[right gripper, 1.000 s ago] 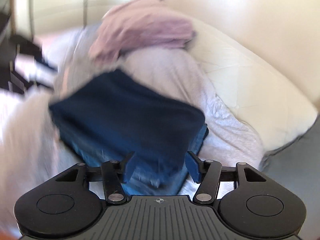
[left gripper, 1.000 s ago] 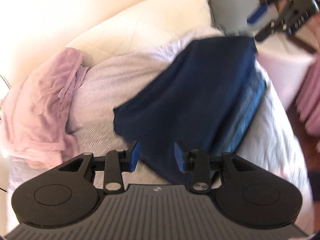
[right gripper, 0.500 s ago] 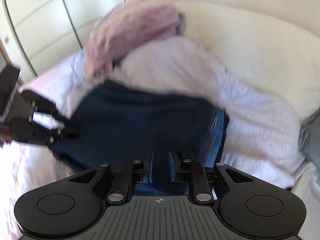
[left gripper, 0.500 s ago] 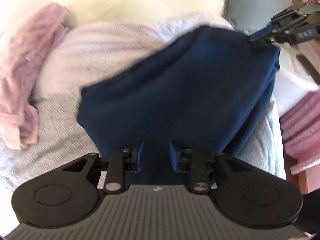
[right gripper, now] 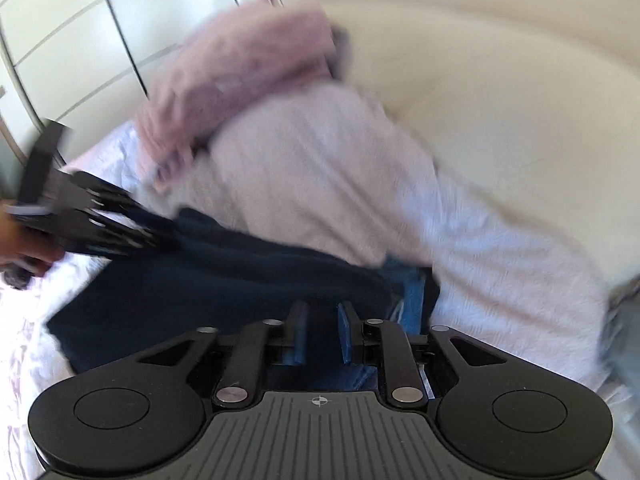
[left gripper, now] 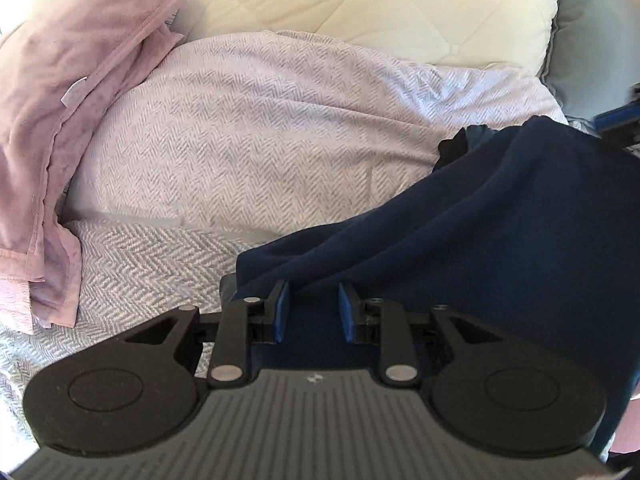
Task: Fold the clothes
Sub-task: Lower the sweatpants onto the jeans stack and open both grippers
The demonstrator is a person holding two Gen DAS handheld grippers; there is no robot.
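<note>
A dark navy garment (left gripper: pixel 500 232) lies folded on the herringbone bedspread (left gripper: pixel 248 148), stretched between both grippers. My left gripper (left gripper: pixel 313 312) is shut on its near edge, with navy cloth filling the gap between the blue pads. In the right wrist view my right gripper (right gripper: pixel 322 330) is shut on the opposite edge of the navy garment (right gripper: pixel 240 280), where a lighter blue layer (right gripper: pixel 412 300) shows underneath. The left gripper (right gripper: pixel 156 236) appears blurred at that view's left, held by a hand (right gripper: pixel 24 256). A sliver of the right gripper (left gripper: pixel 618 120) shows at the far right.
A crumpled pink garment (left gripper: pixel 72 92) is heaped at the left of the bedspread. A cream quilted headboard cushion (left gripper: pixel 360 4) runs behind it, with a grey pillow (left gripper: pixel 592 40) beside it. White cupboard doors (right gripper: pixel 80 40) stand beyond the bed.
Both grippers went from open beside the navy garment to shut on its opposite edges. They have since carried it sideways, to the right in the left wrist view, uncovering more bedspread.
</note>
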